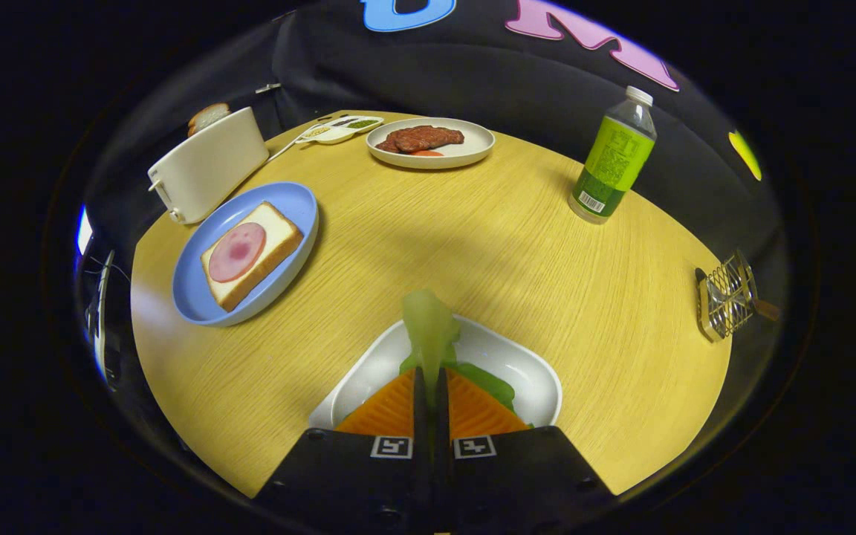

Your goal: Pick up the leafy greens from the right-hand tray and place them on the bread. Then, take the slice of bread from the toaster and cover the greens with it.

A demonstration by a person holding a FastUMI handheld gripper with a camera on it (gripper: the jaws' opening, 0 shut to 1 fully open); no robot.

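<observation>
Over white tray (532, 375) – tool (430, 386) pinching leafy greens (432, 327), lower leaves hidden behind fingers (391, 409).

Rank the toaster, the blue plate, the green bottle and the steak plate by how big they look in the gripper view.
1. blue plate
2. toaster
3. steak plate and green bottle: look alike, so unranked.
The steak plate lies farthest off, so it likely looks smaller than it is. The fingers are shut on the leafy greens.

Bright, even light on the table (472, 245); soft shadows; fisheye-bent edges; near fingers (398, 409) blurred.
</observation>
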